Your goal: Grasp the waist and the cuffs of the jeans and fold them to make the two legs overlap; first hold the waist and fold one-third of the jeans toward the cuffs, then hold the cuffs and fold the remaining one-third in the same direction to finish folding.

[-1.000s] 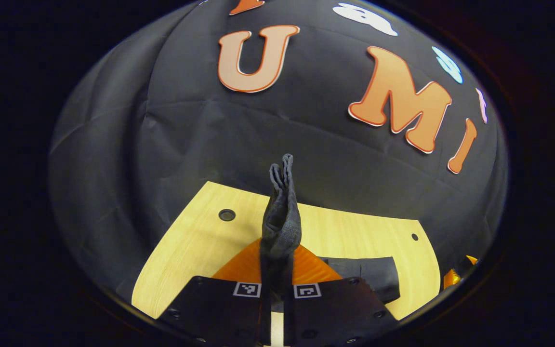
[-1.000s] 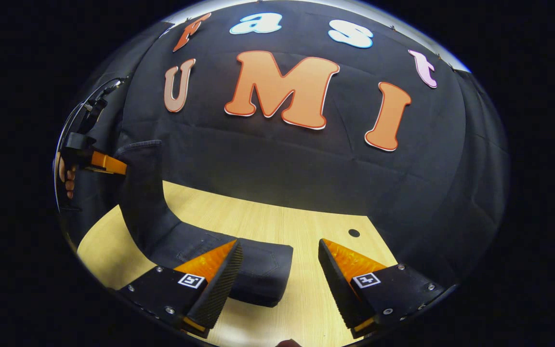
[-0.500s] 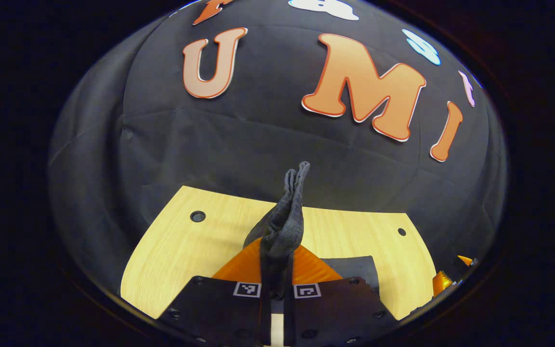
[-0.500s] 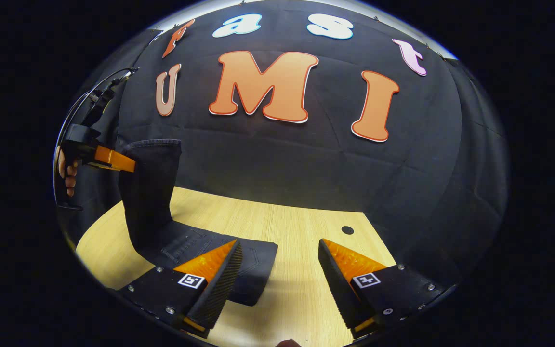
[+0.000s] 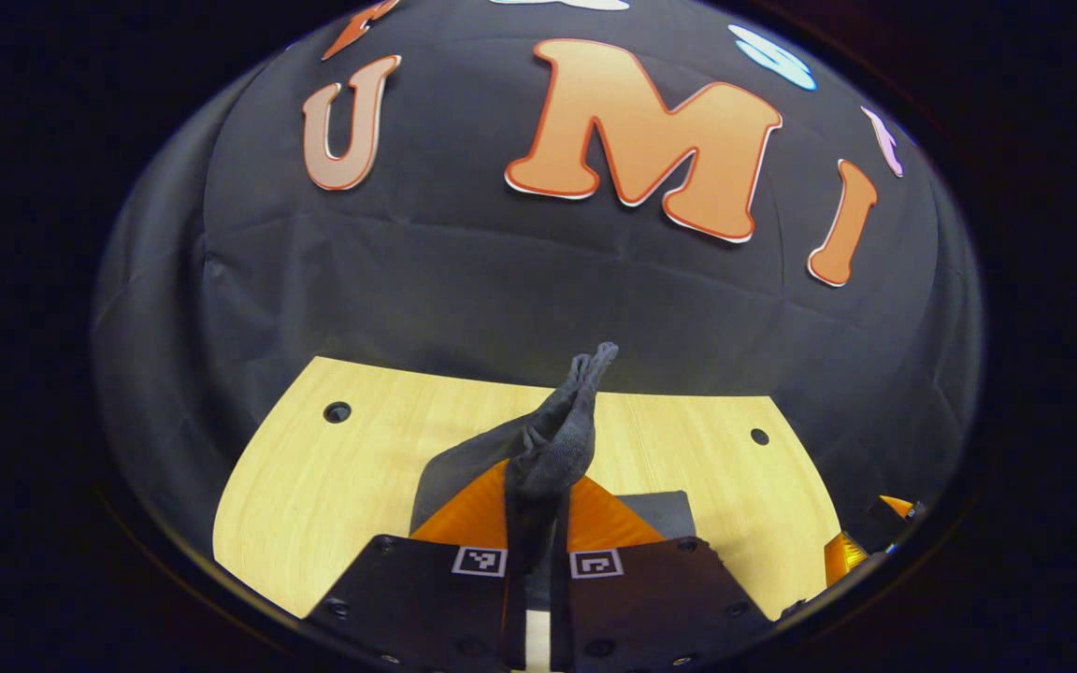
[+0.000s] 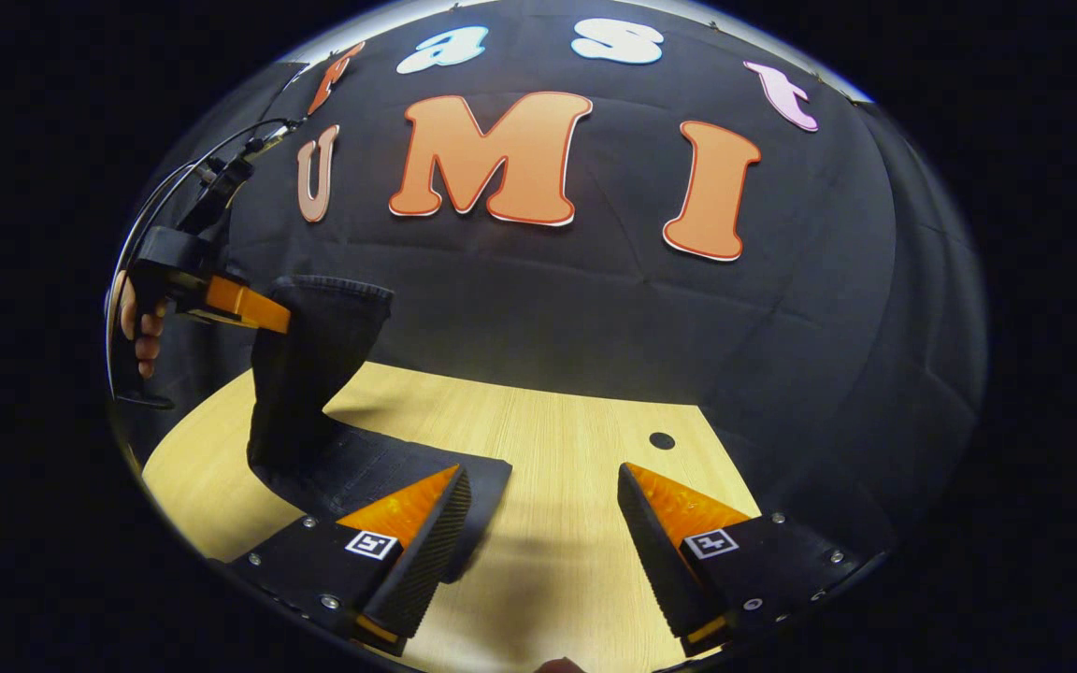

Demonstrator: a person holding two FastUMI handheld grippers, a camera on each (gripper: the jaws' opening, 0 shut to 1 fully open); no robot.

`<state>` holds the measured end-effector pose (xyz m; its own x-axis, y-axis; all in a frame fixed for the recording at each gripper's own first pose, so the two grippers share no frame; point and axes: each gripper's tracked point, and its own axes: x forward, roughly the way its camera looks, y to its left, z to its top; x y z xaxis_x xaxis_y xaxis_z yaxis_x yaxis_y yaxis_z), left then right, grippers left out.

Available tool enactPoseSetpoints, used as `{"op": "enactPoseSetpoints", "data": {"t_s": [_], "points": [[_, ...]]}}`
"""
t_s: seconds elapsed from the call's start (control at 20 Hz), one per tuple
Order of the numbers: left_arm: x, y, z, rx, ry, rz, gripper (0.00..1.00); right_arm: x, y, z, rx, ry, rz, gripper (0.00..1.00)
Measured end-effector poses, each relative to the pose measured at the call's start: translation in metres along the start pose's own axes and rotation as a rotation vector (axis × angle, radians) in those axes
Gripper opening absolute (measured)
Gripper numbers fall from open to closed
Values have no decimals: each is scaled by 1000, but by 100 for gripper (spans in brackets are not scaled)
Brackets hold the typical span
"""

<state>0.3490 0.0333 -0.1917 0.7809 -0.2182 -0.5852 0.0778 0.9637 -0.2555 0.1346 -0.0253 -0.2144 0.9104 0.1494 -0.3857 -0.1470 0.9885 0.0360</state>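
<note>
The dark jeans [image 6: 314,374] lie partly folded on the wooden table [image 6: 548,439], and their cuff end rises off it. My left gripper [image 5: 538,509] is shut on that cuff end, with the pinched cloth [image 5: 559,435] sticking up past its fingers. In the right gripper view, a hand [image 6: 141,327] holds the left gripper [image 6: 239,304] at the raised leg's top edge. The folded part with pockets [image 6: 361,467] rests flat beneath it. My right gripper [image 6: 543,523] is open above bare table, with its left finger [image 6: 426,533] over the fold's near edge.
The table has small round holes [image 6: 661,439] [image 5: 337,411] [image 5: 759,436] near its back corners. Black cloth walls close it in at the back and sides. The right gripper [image 5: 861,542] shows at the far right of the left gripper view.
The left gripper has carried the cuff end to the right, over the folded part, and the raised leg now bends. The right gripper stayed open and drew away from the fold.
</note>
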Motion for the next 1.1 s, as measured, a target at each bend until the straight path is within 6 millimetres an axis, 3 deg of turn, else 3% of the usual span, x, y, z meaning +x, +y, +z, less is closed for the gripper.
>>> {"op": "enactPoseSetpoints", "data": {"t_s": [0.2, 0.55, 0.8, 1.0, 1.1], "points": [[12, -45, -12, 30, 26, -33, 11, 3, -20, -7, 2, 7, 1, 95], [59, -113, -61, 124, 132, -93, 11, 4, -50, -23, 26, 25, -17, 95], [62, -136, -98, 177, 209, -102, 11, 3, -64, -33, 39, 44, -30, 95], [66, -148, -136, 253, 293, -108, 11, 4, -64, -35, 40, 52, -25, 95], [66, -152, -162, 296, 361, -119, 19, 5, -62, -36, 39, 54, -18, 95]]}}
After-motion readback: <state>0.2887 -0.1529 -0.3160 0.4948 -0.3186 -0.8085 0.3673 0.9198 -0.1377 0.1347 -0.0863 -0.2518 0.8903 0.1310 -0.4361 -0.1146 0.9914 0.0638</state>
